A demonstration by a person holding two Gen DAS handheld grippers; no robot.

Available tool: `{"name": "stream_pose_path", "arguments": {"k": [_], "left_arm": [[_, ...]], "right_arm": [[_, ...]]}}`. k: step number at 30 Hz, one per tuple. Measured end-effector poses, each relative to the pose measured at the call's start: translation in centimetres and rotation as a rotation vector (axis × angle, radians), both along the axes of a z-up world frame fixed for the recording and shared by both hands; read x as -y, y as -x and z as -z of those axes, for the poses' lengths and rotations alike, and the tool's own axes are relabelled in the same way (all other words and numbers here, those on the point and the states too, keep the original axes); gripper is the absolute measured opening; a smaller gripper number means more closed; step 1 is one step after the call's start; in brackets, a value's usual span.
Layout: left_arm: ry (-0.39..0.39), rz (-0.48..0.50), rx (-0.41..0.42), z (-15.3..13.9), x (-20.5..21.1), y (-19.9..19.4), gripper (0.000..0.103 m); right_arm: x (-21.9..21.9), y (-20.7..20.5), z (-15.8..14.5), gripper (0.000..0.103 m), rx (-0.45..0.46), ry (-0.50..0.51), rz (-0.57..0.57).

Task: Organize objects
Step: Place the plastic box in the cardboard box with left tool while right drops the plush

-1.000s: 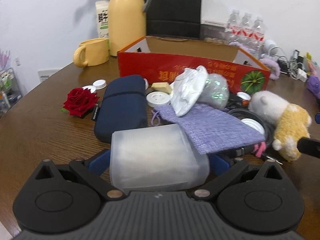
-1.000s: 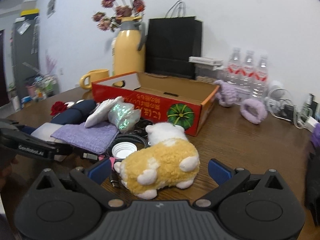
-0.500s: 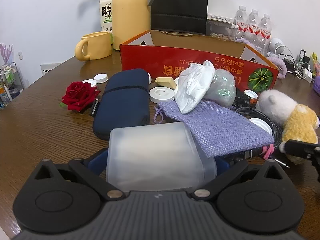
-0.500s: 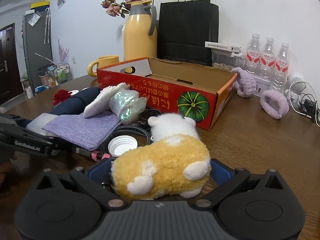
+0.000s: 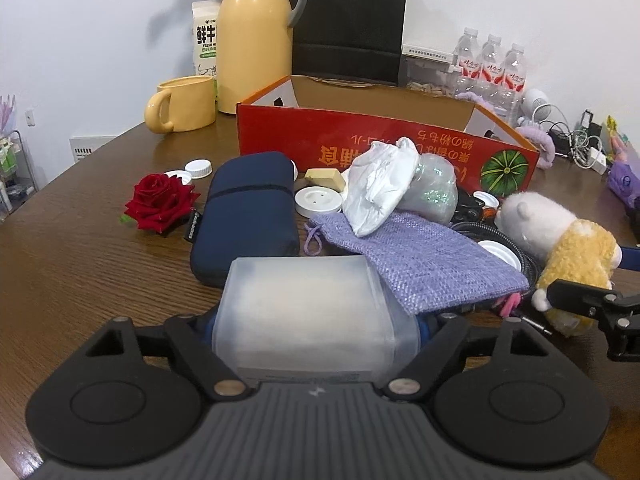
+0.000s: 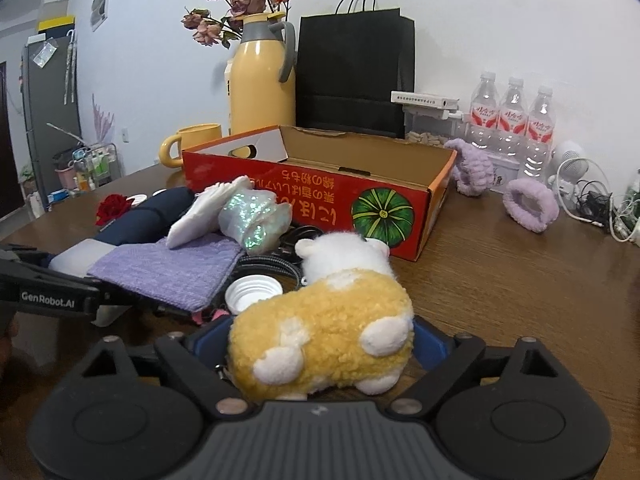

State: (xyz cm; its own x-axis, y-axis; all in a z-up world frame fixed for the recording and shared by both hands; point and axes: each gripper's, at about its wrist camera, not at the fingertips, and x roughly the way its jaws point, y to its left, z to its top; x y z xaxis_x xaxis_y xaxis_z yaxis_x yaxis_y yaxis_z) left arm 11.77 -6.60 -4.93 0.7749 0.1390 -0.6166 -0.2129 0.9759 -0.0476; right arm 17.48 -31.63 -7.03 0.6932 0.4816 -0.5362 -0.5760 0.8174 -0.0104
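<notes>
My left gripper [image 5: 316, 320] has a translucent white plastic box [image 5: 304, 304] between its jaws. The jaws are closing, and the blue pads [image 5: 202, 326] touch the box's sides. My right gripper [image 6: 320, 336] holds a yellow and white plush toy [image 6: 320, 320] between its closing jaws, with its pads against the fur. An open red cardboard box [image 5: 384, 148] with a pumpkin print stands behind the pile. On the table in front of it lie a navy pouch [image 5: 244, 212], a purple woven bag [image 5: 416, 256], a white crumpled bag [image 5: 380, 188], a red rose [image 5: 158, 202] and several white caps.
A yellow thermos [image 5: 256, 36], a yellow mug [image 5: 184, 104], a milk carton and a black paper bag [image 6: 356, 72] stand at the back. Water bottles [image 6: 512, 120], purple fluffy bands [image 6: 528, 204] and cables lie at the right. A black cable coils beside the plush toy.
Both pairs of jaws have come in around their objects, the left on the translucent box and the right on the plush toy. Both grippers have slid slightly further forward around them.
</notes>
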Motion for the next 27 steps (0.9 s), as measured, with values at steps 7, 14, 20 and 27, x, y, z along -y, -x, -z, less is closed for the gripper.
{"name": "stream_pose_path", "arguments": {"k": [7,14,20,27], "left_arm": [[0.011,0.045,0.062,-1.0,-1.2,2.0,0.083],[0.015,0.083,0.131,-2.7,-2.7,3.6,0.083],[-0.006,0.113,0.223,-5.5,-3.6,2.5,0.083],[-0.012,0.101,0.313,-8.8,-4.3,-2.8,0.083]], "right_arm": [[-0.7,2.8,-0.9,0.089,0.065,-0.019,0.05],[-1.7,4.5,-2.4,0.088,0.127,-0.067,0.098],[-3.5,3.9,-4.8,0.088,0.2,-0.122,0.123],[-6.3,-0.4,-6.5,0.088,0.228,-0.172,0.198]]}}
